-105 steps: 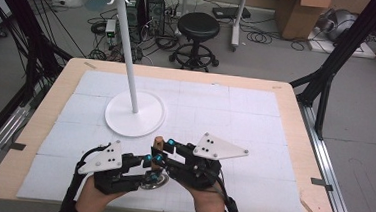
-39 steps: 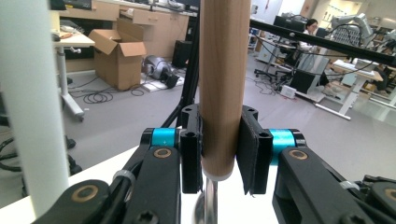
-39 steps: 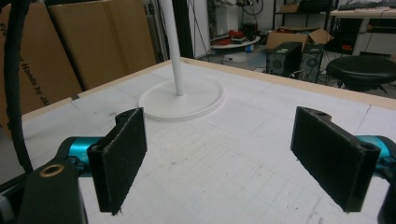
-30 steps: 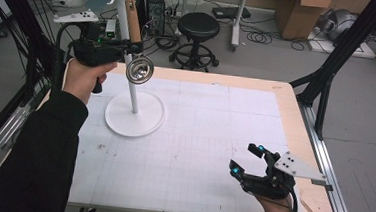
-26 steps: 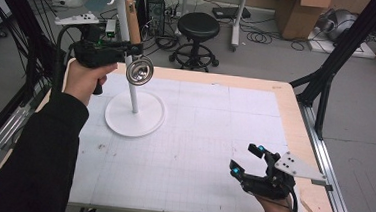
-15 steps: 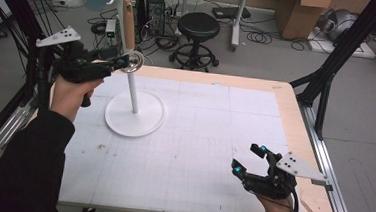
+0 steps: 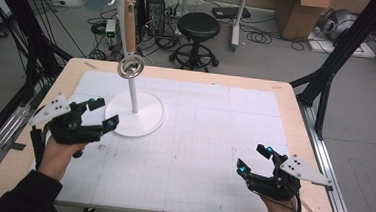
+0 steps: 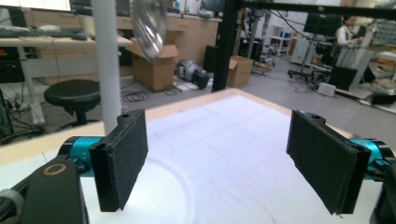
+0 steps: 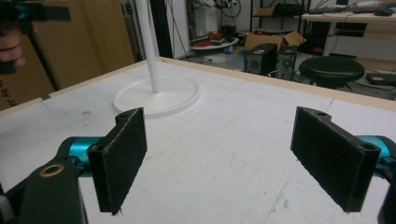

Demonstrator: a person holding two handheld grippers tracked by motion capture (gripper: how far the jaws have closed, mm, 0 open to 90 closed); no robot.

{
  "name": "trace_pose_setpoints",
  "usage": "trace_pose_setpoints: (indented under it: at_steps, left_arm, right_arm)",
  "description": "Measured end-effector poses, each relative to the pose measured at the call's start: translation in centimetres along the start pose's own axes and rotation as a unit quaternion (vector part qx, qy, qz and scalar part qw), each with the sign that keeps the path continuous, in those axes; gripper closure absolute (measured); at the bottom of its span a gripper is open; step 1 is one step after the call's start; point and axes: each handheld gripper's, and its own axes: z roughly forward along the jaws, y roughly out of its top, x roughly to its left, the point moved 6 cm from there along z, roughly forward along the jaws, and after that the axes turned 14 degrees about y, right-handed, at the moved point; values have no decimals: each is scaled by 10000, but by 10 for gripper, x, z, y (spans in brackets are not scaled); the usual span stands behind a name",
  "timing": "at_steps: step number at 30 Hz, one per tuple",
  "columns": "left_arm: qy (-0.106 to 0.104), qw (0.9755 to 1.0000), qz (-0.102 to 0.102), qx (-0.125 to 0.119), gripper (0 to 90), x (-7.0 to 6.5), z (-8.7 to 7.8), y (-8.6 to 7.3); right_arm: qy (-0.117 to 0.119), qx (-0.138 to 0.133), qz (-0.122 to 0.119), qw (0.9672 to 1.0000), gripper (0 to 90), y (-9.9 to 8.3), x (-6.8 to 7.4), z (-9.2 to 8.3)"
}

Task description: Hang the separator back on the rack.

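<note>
left gripper (image 7: pixel 100 114): jaws just opened wide, nothing between them | right gripper (image 7: pixel 253 159): jaws wide apart, gap bare

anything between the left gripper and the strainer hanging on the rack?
Nothing visible. The strainer hangs from a hook of the white rack by its wooden handle, above the left gripper, whose jaws have just been opening and hold nothing. The space up to it is free; the rack's pole stands just beside that path.
</note>
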Motion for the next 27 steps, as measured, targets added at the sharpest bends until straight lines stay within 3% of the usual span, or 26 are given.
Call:
trace_pose_setpoints:
  at_steps: [5,9,27]
  left_arm:
    - [-30,9999,-96,53,210,-3,-22,-34]
    - [48,9999,-56,118,212,1,-31,-48]
    - [5,9995,-232,220,225,1,-35,-60]
  right_arm:
    - [-172,128,-143,9997,169,-5,-4,-3]
    - [-269,182,-160,9993,169,-9,-6,-4]
    - [-288,213,-81,9993,169,-16,-7,-3]
